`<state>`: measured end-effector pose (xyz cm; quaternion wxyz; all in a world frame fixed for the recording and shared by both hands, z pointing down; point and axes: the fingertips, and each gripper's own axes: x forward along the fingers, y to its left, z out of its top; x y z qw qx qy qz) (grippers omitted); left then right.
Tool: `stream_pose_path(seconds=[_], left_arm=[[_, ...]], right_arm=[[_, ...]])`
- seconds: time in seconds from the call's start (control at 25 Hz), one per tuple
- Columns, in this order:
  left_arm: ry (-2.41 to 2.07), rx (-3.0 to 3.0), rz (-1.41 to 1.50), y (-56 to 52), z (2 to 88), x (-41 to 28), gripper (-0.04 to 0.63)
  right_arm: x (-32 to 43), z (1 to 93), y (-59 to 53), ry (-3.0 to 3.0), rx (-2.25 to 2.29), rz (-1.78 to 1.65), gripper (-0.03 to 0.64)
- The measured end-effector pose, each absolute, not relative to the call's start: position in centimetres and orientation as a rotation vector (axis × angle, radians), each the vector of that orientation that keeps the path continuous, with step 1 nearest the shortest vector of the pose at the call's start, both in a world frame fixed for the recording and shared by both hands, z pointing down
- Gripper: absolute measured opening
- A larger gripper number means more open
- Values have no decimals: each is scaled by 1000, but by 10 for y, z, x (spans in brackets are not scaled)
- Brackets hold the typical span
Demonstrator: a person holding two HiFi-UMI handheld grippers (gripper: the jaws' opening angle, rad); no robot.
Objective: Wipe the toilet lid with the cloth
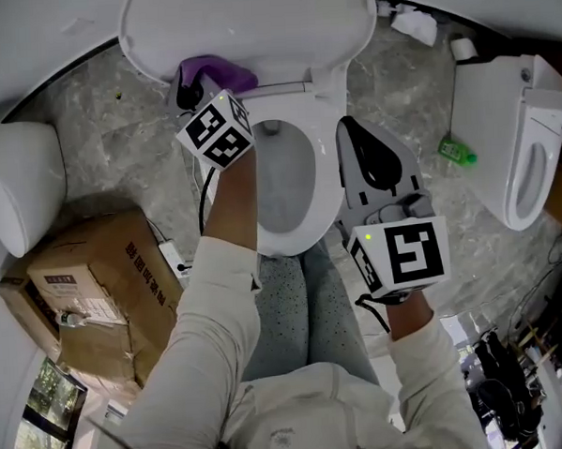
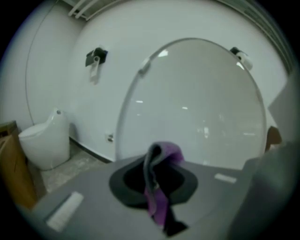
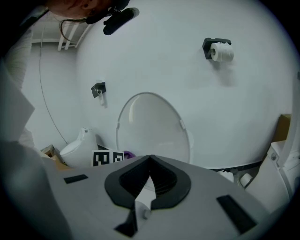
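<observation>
The white toilet lid (image 1: 252, 28) stands raised behind the open bowl (image 1: 284, 186). My left gripper (image 1: 197, 87) is shut on a purple and grey cloth (image 1: 224, 74), held at the lid's lower edge, just above the seat hinge. In the left gripper view the cloth (image 2: 161, 197) hangs bunched between the jaws, with the lid (image 2: 197, 103) close ahead and filling the picture. My right gripper (image 1: 344, 124) hovers over the bowl's right rim, shut with nothing in it. In the right gripper view its jaws meet, and the lid (image 3: 150, 126) lies further off.
Cardboard boxes (image 1: 87, 295) sit on the floor at left, beside another white toilet (image 1: 16, 186). A third white fixture (image 1: 521, 150) stands at right, with a green bottle (image 1: 456, 151) and a paper roll (image 1: 460, 47) near it. My legs (image 1: 304, 302) are before the bowl.
</observation>
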<state>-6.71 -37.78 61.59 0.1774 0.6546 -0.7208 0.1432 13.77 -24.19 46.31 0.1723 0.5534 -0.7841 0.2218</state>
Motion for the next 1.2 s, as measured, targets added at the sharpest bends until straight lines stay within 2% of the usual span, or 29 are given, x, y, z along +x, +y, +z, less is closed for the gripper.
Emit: stream_pose_path(seconds=[0.4, 0.72, 1.2], left_arm=[[-1719, 1793, 366, -358, 681, 71, 15], [-1223, 2009, 357, -342, 681, 147, 15], [-1110, 2075, 344, -301, 619, 97, 14]], right_arm=[[171, 479, -222, -2131, 1641, 658, 15], [168, 482, -222, -2124, 1631, 661, 15], [139, 493, -226, -2137, 1573, 714, 15]])
